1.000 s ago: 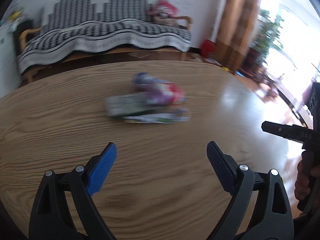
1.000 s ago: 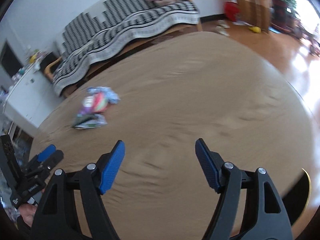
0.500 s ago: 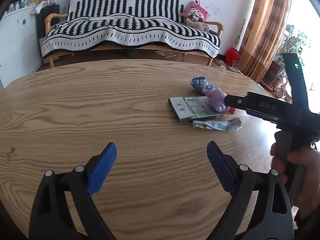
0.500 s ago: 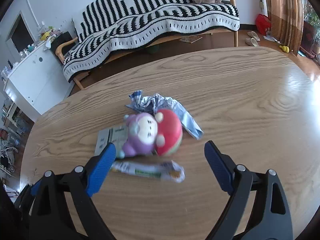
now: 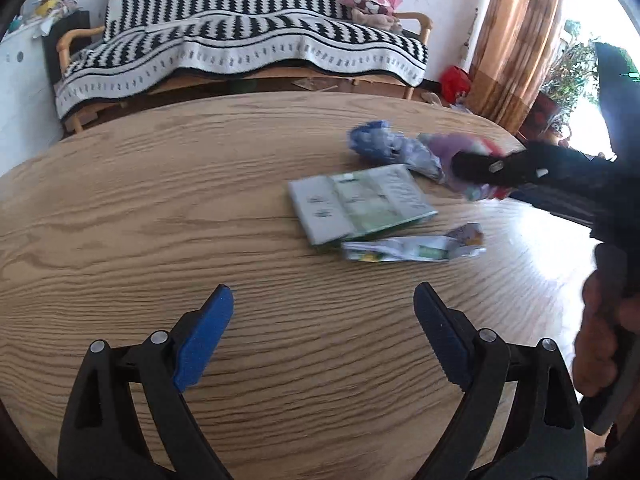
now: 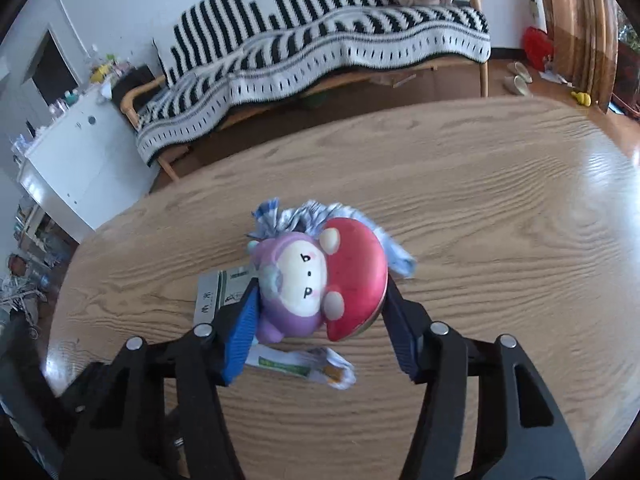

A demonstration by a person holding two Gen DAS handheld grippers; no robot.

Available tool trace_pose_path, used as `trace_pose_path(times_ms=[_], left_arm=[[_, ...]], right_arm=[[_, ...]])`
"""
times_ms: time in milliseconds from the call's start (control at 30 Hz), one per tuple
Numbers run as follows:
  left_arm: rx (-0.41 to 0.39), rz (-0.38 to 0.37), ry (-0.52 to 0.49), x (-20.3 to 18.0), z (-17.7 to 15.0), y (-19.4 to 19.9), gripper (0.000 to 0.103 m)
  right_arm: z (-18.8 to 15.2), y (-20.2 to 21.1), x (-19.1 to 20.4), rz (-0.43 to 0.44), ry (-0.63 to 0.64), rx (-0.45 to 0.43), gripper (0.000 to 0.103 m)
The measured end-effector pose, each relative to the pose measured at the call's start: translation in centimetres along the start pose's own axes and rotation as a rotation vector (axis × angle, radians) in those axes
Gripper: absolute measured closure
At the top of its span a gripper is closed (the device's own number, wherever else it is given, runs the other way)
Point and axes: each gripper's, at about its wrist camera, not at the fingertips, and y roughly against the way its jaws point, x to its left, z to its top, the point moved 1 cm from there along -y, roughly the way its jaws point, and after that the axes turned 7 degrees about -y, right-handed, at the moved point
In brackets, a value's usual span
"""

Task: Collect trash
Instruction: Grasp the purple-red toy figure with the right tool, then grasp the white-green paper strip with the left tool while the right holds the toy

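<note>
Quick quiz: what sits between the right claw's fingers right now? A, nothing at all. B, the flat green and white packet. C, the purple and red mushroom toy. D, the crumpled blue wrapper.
C: in the right wrist view the right claw has a finger on each side of the purple and red mushroom toy.

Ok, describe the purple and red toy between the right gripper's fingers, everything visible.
The toy is a rounded, glossy figure: purple body, cream face with two dot eyes and pink cheeks, and a red mushroom-like cap with cream knobs. It lies tipped on its side on the wooden table, between the fingers of the right gripper, whose pads press both flanks. The crumpled blue wrapper sits right behind it.
</note>
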Motion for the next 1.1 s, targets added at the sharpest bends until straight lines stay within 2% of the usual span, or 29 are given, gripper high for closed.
trace_pose_path(times_ms=[133,233,400,600,700,867,933,1000,1033,1067,1100], left_arm=[[0.012,-0.008,0.02,-3.1,0.7,-0.9,0.014],[0.041,0.022,0.071,-5.4,1.5,-1.8,0.014],[0.073,0.121,0.208,-7.9,3.4,-3.4,0.012],[0.115,0.246,0.361,-8.0,4.6,-5.4,0.009],[0.12,0.296,0.378,-8.1,4.8,-5.6,0.009],[0.117,0.331,0.348,-8.3,5.0,-6.0,0.008],[0.11,0.337,0.339,-8.2,5.0,-5.8,0.014],[0.098,0.354,0.317,-8.1,4.9,-5.5,0.038],[0.09,0.348,0.305,-7.9,4.9,-5.2,0.045],[0.085,0.343,0.295,-7.7,4.7,-5.0,0.06],[0.081,0.333,0.291,-7.2,4.5,-4.7,0.07]], right_arm=[[-0.6,3.2,-2.8,0.005,-0.027,-0.018,0.045],[-1.3,5.1,-4.7,-0.006,-0.037,-0.028,0.045],[-2.6,7.6,-7.6,-0.028,-0.045,-0.043,0.045],[-3.6,10.0,-11.5,-0.035,-0.072,-0.05,0.045],[-3.9,10.7,-12.6,-0.036,-0.081,-0.054,0.045],[-4.1,11.2,-13.3,-0.031,-0.091,-0.056,0.045],[-4.1,11.4,-13.3,-0.032,-0.088,-0.058,0.045],[-4.1,11.3,-13.0,-0.032,-0.087,-0.059,0.045],[-4.0,11.3,-12.9,-0.029,-0.087,-0.059,0.045],[-4.0,11.5,-12.9,-0.027,-0.088,-0.059,0.045],[-3.9,11.4,-12.7,-0.025,-0.087,-0.06,0.045]])
